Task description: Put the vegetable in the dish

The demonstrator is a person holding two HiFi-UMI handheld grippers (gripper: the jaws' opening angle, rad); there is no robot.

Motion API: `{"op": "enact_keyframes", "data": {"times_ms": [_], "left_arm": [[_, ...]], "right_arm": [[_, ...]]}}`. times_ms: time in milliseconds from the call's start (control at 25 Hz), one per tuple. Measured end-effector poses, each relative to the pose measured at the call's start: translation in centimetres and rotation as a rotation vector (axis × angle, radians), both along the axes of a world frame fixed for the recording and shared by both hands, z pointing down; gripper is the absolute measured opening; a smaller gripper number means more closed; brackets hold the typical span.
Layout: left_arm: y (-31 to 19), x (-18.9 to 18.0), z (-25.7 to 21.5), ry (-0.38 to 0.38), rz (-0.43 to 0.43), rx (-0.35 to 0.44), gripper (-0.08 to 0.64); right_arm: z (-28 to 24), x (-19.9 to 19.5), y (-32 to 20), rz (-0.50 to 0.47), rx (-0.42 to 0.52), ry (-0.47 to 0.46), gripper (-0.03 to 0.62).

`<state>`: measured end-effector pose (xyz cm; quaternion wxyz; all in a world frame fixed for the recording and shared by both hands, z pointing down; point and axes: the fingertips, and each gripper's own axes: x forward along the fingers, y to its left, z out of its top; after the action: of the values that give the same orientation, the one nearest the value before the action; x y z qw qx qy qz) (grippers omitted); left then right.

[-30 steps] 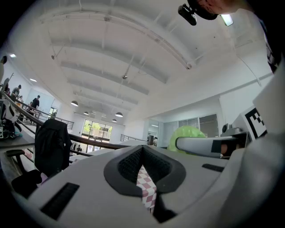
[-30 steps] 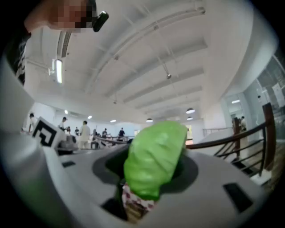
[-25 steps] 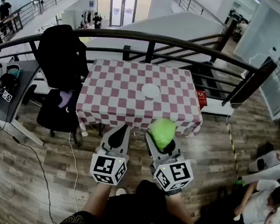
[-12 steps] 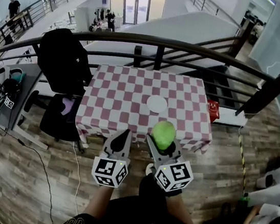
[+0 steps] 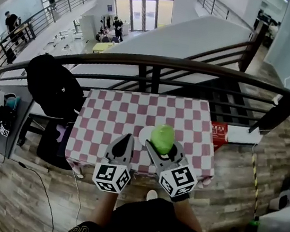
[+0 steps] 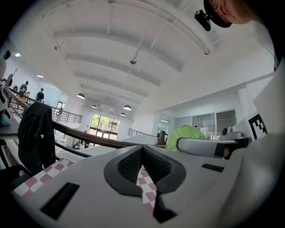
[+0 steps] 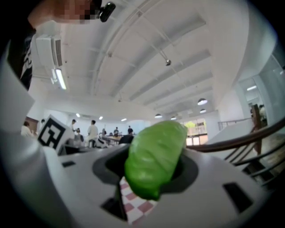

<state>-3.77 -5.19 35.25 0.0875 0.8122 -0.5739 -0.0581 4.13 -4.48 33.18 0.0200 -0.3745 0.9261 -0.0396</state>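
— What is the vegetable [image 7: 156,158] looking like?

— It is showing as a bright green, leafy lump with a crinkled, glossy skin (lettuce-like, though I am not naming the kind). It is rounded at the top and tapering to a blunt point at the lower end.

— And what is lying around it?

— A table [image 5: 105,129] under a pink-and-white chequered cloth [image 5: 187,119] is standing beyond both pairs of jaws, on a wood-plank floor [image 5: 10,196]. A dark railing [image 5: 158,62] is running along its far side, with glass doors [image 5: 143,13] showing well past that. A black jacket [image 5: 53,86] is hanging over a chair [image 5: 51,137], off to the left of the jaws of the left gripper [image 5: 127,137]. A white dish [image 5: 144,136] is sitting on the cloth.

— Where is the vegetable sitting against the jaws?

— The right gripper [image 5: 163,146] is clamping it. Its jaws are standing part-way open with the lump wedged between them, the pads pressing on its two sides. Most of it is bulging out past the tips and above them. In the right gripper view the cloth is showing through the gap beneath it.

— And the dish?

— In the head view it is peeking out just left of the right gripper's jaw tips, between the two grippers, with the vegetable covering its right part. Whether the vegetable is touching it I cannot tell.

— And the other pair?

— The left gripper's jaws are pressing together, tips meeting, with nothing between them. The vegetable is showing off to their right.
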Motion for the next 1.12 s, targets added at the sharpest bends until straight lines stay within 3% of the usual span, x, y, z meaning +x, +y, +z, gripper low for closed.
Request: {"op": "enact_keyframes", "data": {"times_ms": [240, 480, 1120], "left_arm": [[-4.9, 1.3, 2.2, 0.007, -0.043, -0.046, 0.017], [-6.9, 1.3, 5.2, 0.000, -0.062, -0.130, 0.017], [-12.5, -1.8, 13.7, 0.009, -0.007, -0.299, 0.017]], "right_arm": [[2.0, 2.9, -5.9, 0.000, -0.060, -0.018, 0.204], [5.1, 3.2, -8.5, -0.020, -0.150, -0.037, 0.204], [17.7, 2.4, -13.5, 0.050, -0.471, 0.019, 0.204]]}}
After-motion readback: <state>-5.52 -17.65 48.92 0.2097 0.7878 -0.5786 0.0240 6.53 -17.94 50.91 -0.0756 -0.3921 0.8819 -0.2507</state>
